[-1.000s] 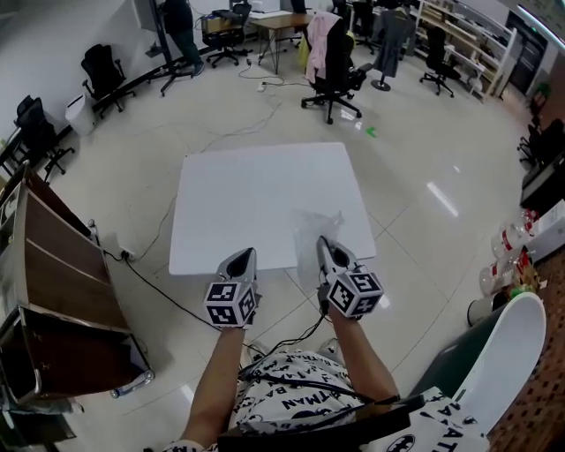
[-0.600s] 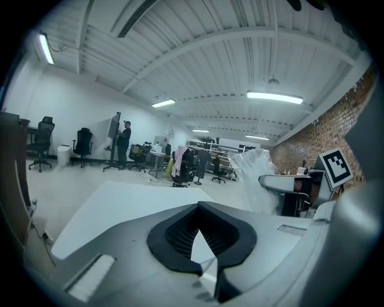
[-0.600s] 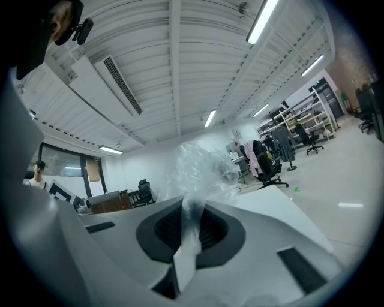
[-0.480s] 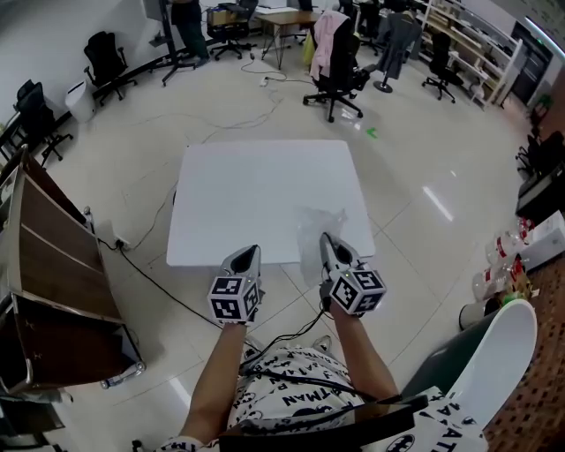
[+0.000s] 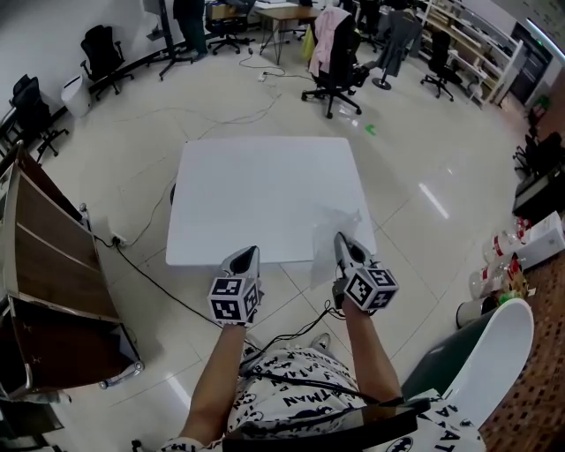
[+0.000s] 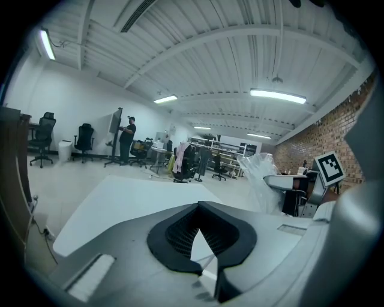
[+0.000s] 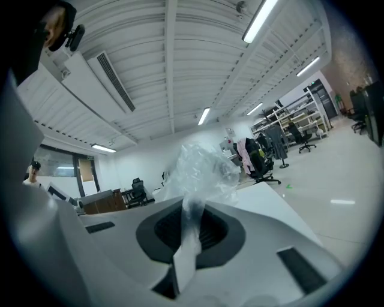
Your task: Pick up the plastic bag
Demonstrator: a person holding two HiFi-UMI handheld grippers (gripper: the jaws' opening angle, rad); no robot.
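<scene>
A white square surface (image 5: 265,190) stands on the glossy pale floor (image 5: 415,177). Its near edge is just ahead of the left gripper (image 5: 246,254) and right gripper (image 5: 342,240). A black cable (image 5: 150,274) lies on the floor left of the left gripper. The bag (image 5: 331,231) at the right gripper's tip overlaps the surface's near right corner; I cannot tell if they touch.

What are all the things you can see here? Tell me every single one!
table: one, white, middle of the floor
plastic bag: one, clear, at the table's near right edge, pinched in the right tongs
office chairs: several, black, around the room's far side
pink garment: one, draped on a far chair
cable: one, black, on the floor left of the table
shelf unit: one, brown, far left
bottles: a few, clear, far right
standing person: one, dark clothes, far back
left tongs: one, grey, shut, empty
right tongs: one, grey, shut on the bag
</scene>
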